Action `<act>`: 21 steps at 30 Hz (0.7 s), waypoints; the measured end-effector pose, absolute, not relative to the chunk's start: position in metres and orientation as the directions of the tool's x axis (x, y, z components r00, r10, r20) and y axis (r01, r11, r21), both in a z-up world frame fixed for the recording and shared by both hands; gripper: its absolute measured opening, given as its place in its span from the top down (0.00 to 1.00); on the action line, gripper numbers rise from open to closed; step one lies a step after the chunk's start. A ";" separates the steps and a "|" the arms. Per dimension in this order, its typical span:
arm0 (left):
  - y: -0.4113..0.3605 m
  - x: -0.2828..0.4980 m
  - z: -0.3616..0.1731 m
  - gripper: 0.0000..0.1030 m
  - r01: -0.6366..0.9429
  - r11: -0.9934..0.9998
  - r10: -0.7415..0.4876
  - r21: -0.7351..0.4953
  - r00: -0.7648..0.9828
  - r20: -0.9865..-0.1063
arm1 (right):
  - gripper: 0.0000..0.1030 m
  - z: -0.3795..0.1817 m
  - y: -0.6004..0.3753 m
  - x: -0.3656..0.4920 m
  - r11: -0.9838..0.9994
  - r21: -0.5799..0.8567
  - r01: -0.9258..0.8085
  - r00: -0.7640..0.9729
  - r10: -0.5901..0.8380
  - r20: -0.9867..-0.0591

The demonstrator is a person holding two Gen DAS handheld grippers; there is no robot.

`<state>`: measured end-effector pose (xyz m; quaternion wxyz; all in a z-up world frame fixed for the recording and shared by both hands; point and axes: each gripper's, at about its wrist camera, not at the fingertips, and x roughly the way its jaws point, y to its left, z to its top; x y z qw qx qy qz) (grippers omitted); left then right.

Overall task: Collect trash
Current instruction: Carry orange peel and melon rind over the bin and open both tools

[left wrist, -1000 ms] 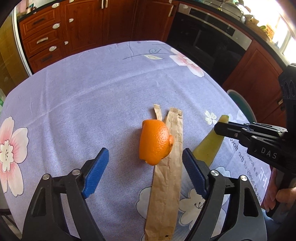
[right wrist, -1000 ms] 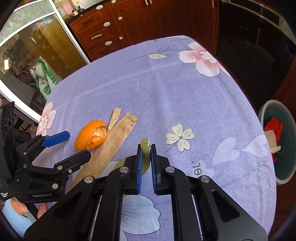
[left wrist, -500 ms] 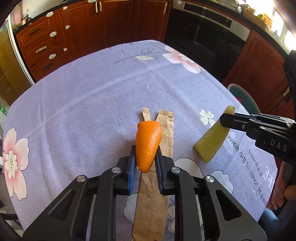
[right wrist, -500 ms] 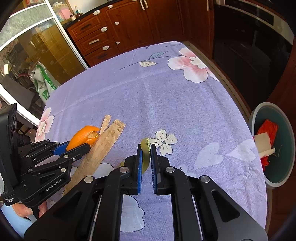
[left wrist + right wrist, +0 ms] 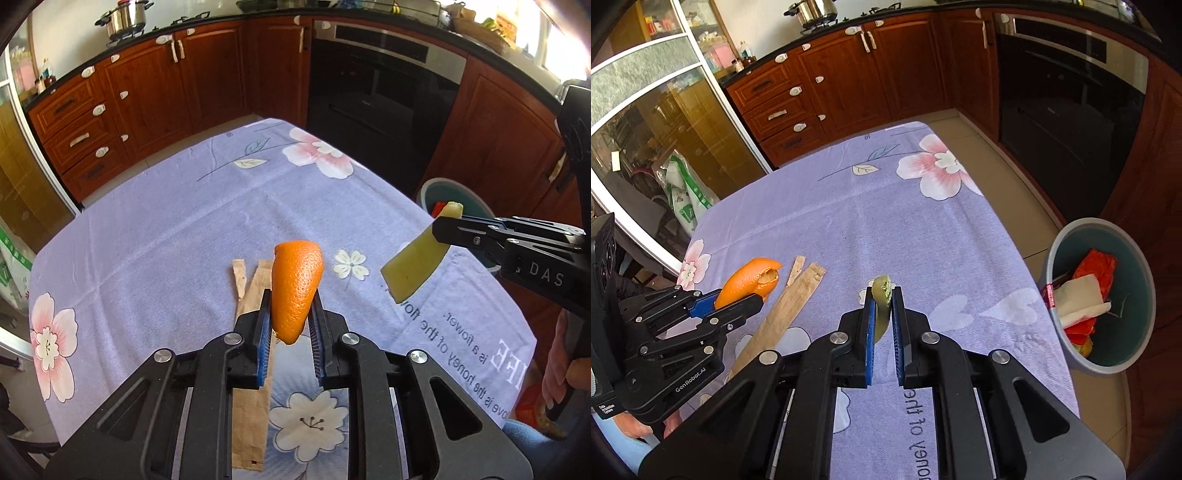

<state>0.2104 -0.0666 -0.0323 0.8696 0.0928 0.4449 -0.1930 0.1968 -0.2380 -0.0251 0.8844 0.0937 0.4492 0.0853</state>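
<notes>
My left gripper (image 5: 290, 317) is shut on an orange peel (image 5: 296, 288) and holds it above the purple flowered tablecloth; the peel also shows in the right wrist view (image 5: 748, 282). My right gripper (image 5: 882, 314) is shut on a yellow-green peel strip (image 5: 881, 304), held in the air to the right of the orange peel; the strip also shows in the left wrist view (image 5: 417, 262). A brown paper sleeve (image 5: 779, 314) and a thin paper strip (image 5: 796, 271) lie on the cloth. A round teal trash bin (image 5: 1137, 354) stands on the floor off the table's right edge.
The bin holds red wrapping and white paper (image 5: 1082, 299). The tablecloth (image 5: 177, 236) covers the whole table. Brown kitchen cabinets (image 5: 147, 96) and a black oven (image 5: 380, 81) stand beyond the far edge. A glass door (image 5: 646, 147) is at the left.
My left gripper closed on the orange peel and lifted it off the cloth. Both grippers have risen, and the right one carried the green peel up and toward the bin side.
</notes>
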 end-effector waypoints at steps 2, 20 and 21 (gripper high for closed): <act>-0.077 0.207 -0.027 0.81 0.432 0.902 -0.264 -0.011 0.530 -0.806 | 0.92 -0.019 -0.249 0.192 0.968 0.244 -0.059 0.597 0.230 -0.769; -0.221 0.195 -0.025 0.81 0.591 0.806 -0.349 -0.024 0.442 -0.826 | 0.92 0.005 -0.399 0.156 0.960 0.256 0.114 0.696 0.107 -0.710; -0.229 0.195 -0.027 0.81 0.601 0.799 -0.355 -0.029 0.432 -0.829 | 0.92 0.004 -0.407 0.154 0.958 0.256 0.127 0.697 0.097 -0.711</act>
